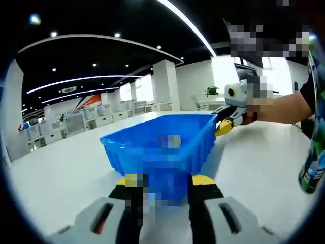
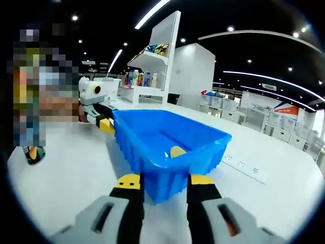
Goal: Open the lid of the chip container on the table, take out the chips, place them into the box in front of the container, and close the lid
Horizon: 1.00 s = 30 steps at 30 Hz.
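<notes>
The blue ribbed box (image 1: 162, 147) stands on the white table (image 1: 61, 173). My left gripper (image 1: 167, 181) has one end of the box between its yellow-tipped jaws, which press on its walls. My right gripper (image 2: 165, 180) clasps the opposite end the same way. In the left gripper view the right gripper (image 1: 224, 122) meets the box's far right corner; in the right gripper view the left gripper (image 2: 104, 122) meets the far left corner. One yellowish chip (image 2: 176, 151) lies inside the box. The green chip container (image 1: 312, 170) stands to the right, its base (image 2: 33, 154) near a person's arm.
A person's sleeve and arm (image 1: 284, 109) reach in behind the right gripper. A power strip (image 2: 246, 166) lies on the table (image 2: 66, 183) to the right of the box. Office desks and a shelf of goods (image 2: 147, 66) stand far behind.
</notes>
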Each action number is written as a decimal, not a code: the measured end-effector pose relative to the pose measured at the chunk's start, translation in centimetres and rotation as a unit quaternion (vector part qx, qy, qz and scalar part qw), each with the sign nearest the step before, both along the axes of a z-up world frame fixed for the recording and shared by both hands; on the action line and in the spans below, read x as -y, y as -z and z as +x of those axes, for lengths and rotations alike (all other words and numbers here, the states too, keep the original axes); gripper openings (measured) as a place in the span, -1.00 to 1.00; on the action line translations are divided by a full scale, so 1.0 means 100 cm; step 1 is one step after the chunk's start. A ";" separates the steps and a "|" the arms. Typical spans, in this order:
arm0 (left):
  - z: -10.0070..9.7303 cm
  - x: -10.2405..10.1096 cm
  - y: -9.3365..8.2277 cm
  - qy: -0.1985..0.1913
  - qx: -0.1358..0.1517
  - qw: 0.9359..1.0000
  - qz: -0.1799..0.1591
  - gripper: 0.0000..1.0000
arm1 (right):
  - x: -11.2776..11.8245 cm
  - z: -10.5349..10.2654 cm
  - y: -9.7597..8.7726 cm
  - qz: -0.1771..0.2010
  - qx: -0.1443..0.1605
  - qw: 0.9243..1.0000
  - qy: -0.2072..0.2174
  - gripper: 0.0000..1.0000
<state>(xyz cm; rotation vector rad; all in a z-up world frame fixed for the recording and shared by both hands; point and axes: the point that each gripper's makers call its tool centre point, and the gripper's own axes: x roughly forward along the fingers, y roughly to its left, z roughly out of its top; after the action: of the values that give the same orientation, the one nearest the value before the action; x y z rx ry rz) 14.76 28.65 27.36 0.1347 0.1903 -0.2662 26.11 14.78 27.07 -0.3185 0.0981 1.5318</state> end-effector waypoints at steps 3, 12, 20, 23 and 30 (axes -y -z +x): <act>-0.001 0.001 0.001 0.001 -0.002 1.000 0.001 -0.31 | 0.000 0.004 0.002 0.000 -0.001 1.000 0.002 -0.37; -0.006 0.001 0.001 0.003 0.004 1.000 0.011 -0.32 | 0.003 0.000 0.008 -0.018 0.021 1.000 -0.002 -0.21; -0.039 -0.003 -0.018 -0.009 0.007 1.000 0.017 -0.14 | 0.035 -0.005 -0.016 -0.021 0.039 0.999 0.029 -0.11; -0.060 0.003 -0.035 -0.014 0.016 0.999 0.023 -0.14 | 0.051 -0.024 -0.033 -0.016 0.045 0.998 0.039 -0.11; -0.103 0.014 -0.075 -0.040 0.038 0.998 0.014 -0.11 | 0.096 -0.037 -0.055 -0.008 0.047 0.995 0.083 -0.13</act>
<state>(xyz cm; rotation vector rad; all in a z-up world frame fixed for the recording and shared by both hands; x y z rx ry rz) 4.51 27.26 34.86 0.1648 0.1240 -0.1788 22.37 5.13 32.53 -0.3852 0.0601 1.3501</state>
